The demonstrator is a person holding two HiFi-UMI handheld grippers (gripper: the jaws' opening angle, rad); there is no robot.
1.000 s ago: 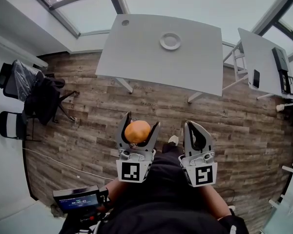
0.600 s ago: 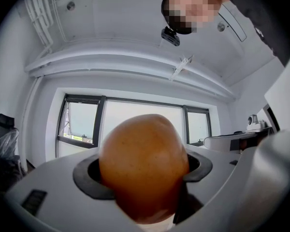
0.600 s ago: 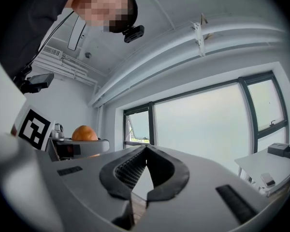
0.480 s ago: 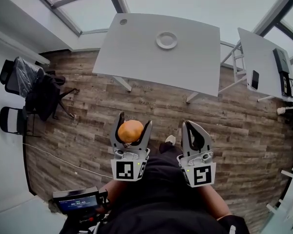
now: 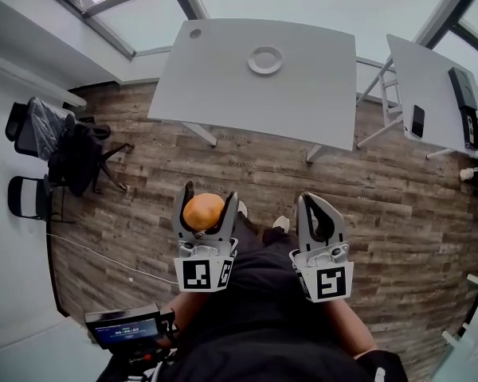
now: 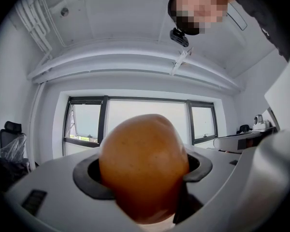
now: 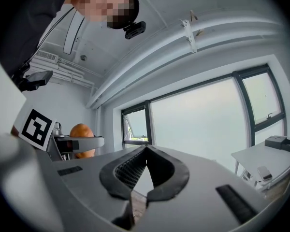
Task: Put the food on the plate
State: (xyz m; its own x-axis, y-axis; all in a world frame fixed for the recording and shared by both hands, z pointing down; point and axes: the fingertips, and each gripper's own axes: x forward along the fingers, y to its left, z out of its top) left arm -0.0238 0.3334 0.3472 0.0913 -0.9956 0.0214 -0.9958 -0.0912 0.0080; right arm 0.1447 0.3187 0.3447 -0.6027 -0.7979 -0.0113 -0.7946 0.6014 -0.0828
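Observation:
My left gripper [image 5: 205, 201] is shut on a round orange-brown bread roll [image 5: 202, 211], held above the wooden floor in front of my body. In the left gripper view the bread roll [image 6: 144, 166] fills the space between the jaws. My right gripper [image 5: 319, 213] is shut with nothing in it, beside the left one. In the right gripper view its jaws [image 7: 146, 170] meet at the tips, and the roll [image 7: 81, 138] shows at the left. A white plate [image 5: 265, 60] lies on the far side of a grey table [image 5: 223, 94], well ahead of both grippers.
A second grey table [image 5: 430, 86] at the right carries a phone [image 5: 417, 121] and other devices. Black chairs [image 5: 60, 153] stand at the left on the wood floor. A screen device [image 5: 123, 326] sits near my left arm.
The left gripper with the bread roll has drifted left and slightly nearer to me. The table and plate have shifted a little left and up in view. The right gripper has hardly moved.

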